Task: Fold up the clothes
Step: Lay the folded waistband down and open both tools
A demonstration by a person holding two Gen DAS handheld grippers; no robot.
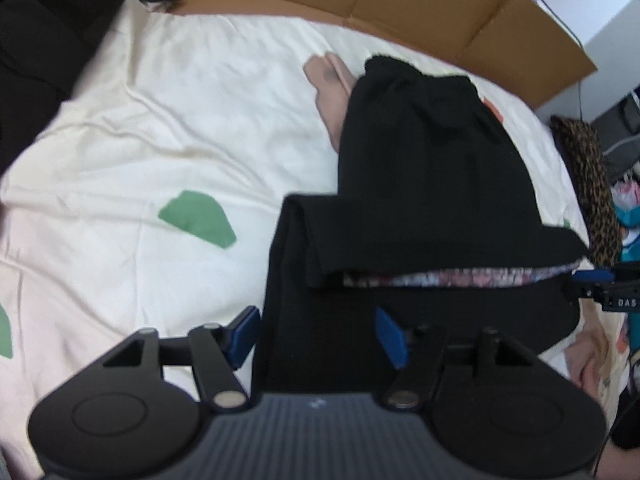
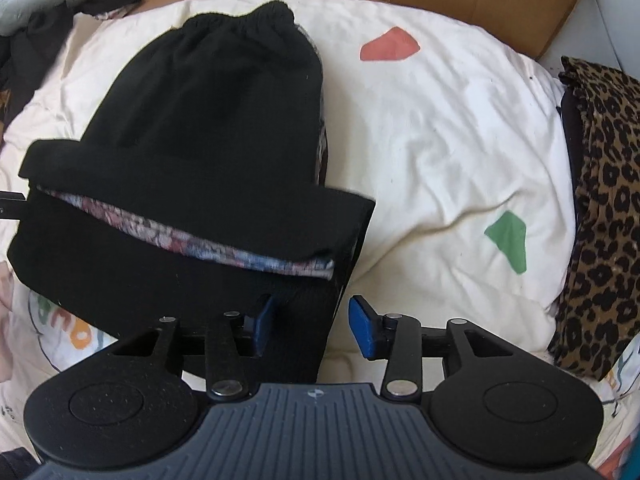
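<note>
Both jaws stand open, left gripper [image 1: 318,334] and right gripper [image 2: 310,326] straddling the black garment's [image 2: 192,128] near corners unpinched. It lies folded mid-bedsheet [image 2: 420,132], leopard-print cloth [image 2: 600,208] at three o'clock. Risk: a withdrawing finger snags the loose edge, flipping the fold.

White capitals reading "DAS" stand on the black body of the right hand-held gripper [image 1: 600,280], seen at the right edge of the left wrist view; whatever follows those letters is cut off by the frame. Coloured printed shapes that may be letters mark the bed cover [image 2: 420,120] at the lower left of the right wrist view, but they cannot be read.
</note>
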